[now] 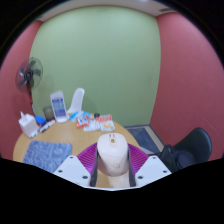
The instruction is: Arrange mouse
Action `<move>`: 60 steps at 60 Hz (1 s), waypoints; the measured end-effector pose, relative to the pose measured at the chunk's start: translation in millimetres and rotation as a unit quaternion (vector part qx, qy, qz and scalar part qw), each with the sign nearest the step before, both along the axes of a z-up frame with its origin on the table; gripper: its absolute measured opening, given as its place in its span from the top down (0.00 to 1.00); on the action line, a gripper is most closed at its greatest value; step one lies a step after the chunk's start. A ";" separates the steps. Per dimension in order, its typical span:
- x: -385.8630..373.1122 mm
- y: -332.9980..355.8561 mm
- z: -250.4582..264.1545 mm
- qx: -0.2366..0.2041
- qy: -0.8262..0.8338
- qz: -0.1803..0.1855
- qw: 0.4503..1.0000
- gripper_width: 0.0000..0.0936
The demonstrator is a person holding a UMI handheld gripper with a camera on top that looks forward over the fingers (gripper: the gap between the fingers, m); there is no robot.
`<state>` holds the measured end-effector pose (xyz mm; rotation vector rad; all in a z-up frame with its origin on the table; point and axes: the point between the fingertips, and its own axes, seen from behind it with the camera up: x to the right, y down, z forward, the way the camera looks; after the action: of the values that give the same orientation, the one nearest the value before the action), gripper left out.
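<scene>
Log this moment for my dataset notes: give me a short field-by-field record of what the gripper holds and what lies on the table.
held item: pale mouse, lifted above the table
fingers: closed on the mouse's two sides, purple pads against it
gripper: raised over the near table edge
table: round wooden table
mat: grey-blue patterned mat, beside the fingers, nothing on it
far side of table: white bottles and small packages
other: black fan, black chair
</scene>
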<state>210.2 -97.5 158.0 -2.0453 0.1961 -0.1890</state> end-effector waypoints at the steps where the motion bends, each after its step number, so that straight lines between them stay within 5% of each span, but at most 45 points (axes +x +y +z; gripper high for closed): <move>1: -4.1 5.7 14.9 0.011 0.002 -0.002 1.000 0.54; 8: -68.8 35.5 97.2 0.083 0.004 0.009 0.997 0.54; 13: -138.8 50.9 106.7 0.096 0.025 0.035 0.994 0.54; 18: -217.4 61.8 63.8 0.069 0.047 0.068 0.994 0.55; 25: -287.8 73.8 -48.5 -0.028 0.053 0.104 0.993 0.54; 34: -313.6 71.7 -134.8 -0.089 0.049 0.094 0.990 0.52; 44: -322.9 63.7 -160.9 -0.113 0.052 0.094 0.988 0.35; 50: -326.1 53.7 -142.5 -0.105 0.046 0.095 0.989 0.08; 60: -331.7 15.3 -83.7 -0.096 0.036 0.088 0.991 0.10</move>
<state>-121.4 -82.2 74.3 -2.2505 0.0424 -0.0249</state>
